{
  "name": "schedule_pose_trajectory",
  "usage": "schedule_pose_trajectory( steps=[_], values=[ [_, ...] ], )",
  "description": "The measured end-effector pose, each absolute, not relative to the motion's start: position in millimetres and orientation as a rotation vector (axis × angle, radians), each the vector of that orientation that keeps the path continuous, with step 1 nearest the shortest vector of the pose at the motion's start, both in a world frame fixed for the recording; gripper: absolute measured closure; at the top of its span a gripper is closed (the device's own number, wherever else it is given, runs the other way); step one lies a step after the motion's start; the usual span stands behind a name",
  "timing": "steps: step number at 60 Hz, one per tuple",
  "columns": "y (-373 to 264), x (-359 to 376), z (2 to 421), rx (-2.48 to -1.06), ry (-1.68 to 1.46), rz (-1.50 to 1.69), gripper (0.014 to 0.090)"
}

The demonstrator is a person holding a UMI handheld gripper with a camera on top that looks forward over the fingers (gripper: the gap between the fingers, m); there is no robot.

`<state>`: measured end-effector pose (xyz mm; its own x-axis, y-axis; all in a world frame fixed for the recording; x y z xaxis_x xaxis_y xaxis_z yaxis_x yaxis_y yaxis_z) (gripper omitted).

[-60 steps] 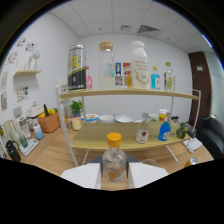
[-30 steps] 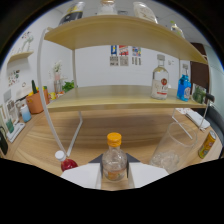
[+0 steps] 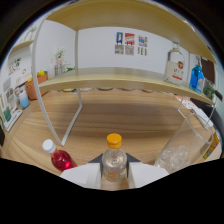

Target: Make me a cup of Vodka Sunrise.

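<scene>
My gripper (image 3: pixel 114 172) is shut on a small clear bottle (image 3: pixel 114 161) with an orange cap and orange liquid at its base; both white fingers (image 3: pixel 82 175) press on its sides. A small bottle of red liquid (image 3: pixel 59 158) with a white cap stands on the wooden table just left of the fingers. To the right of the fingers stands a clear glass (image 3: pixel 176 150) holding what looks like ice. On the lower shelf to the right stand a clear spirit bottle (image 3: pixel 176 67) with a red-and-white label and a blue bottle (image 3: pixel 196 78).
A white-framed wooden shelf (image 3: pixel 115 79) spans the table ahead, its leg (image 3: pixel 71 122) close on the left. An orange pot (image 3: pixel 34 85) and small bottles stand at the far left. A clear stand (image 3: pixel 196 118) and a yellow-labelled item (image 3: pixel 214 145) lie to the right.
The gripper with the orange-capped bottle has dropped lower and moved in toward the table. The upper shelf has slid out of sight; the red bottle and the glass now sit close beside the fingers.
</scene>
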<state>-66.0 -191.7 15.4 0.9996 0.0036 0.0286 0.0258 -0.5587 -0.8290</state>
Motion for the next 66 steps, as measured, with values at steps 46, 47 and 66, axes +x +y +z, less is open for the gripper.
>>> schedule_pose_trajectory(
  steps=[46,47,66],
  values=[
    [-306,-25,144,-2.024,-0.034,0.005,0.0184],
    [-308,-20,144,-2.027,-0.027,-0.003,0.0187],
    [-283,58,285,-1.889,0.111,-0.061,0.0178]
  ],
)
